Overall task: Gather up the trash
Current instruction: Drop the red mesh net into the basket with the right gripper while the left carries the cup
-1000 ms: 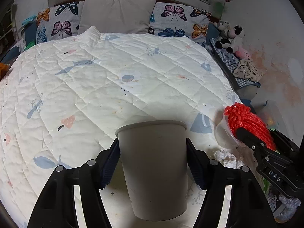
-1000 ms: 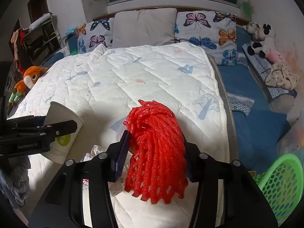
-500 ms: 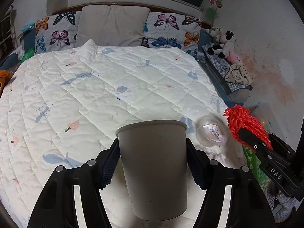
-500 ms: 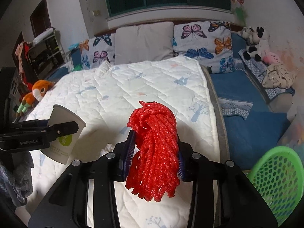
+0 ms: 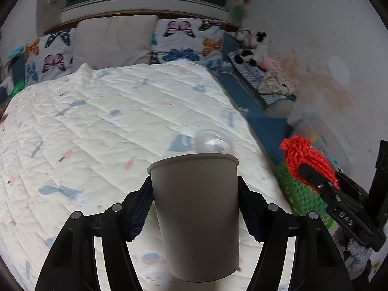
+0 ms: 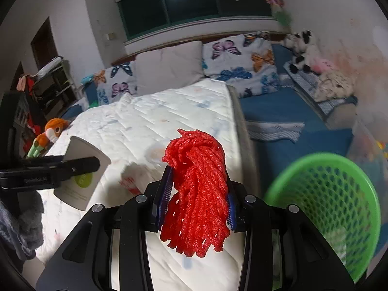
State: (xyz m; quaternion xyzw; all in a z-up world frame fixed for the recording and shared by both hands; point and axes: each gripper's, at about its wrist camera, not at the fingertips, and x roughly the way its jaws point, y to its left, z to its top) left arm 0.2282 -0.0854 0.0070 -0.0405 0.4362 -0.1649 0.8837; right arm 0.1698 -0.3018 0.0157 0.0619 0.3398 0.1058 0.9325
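My left gripper (image 5: 195, 208) is shut on an upright grey paper cup (image 5: 196, 215), held above the white quilted bed (image 5: 109, 126). The same cup (image 6: 81, 174), with a green label, shows at the left of the right wrist view, clamped by that gripper (image 6: 55, 169). My right gripper (image 6: 197, 203) is shut on a bundle of red foam netting (image 6: 197, 194), which bulges above and hangs below the pads. In the left wrist view this red netting (image 5: 308, 160) and its gripper sit at the right, over a green basket (image 5: 303, 194). A clear plastic lid (image 5: 213, 143) lies on the bed behind the cup.
The green mesh basket (image 6: 329, 203) stands on the floor right of the bed, with something pale in its bottom. Butterfly pillows (image 5: 184, 41) and a grey pillow (image 5: 114, 41) line the headboard. Plush toys (image 6: 303, 51) lie on a blue mattress (image 6: 286, 111) by the wall.
Both grippers have lifted and swung right with their loads. The red netting is squeezed tighter than a second ago. The green basket now looms larger beside the right gripper.
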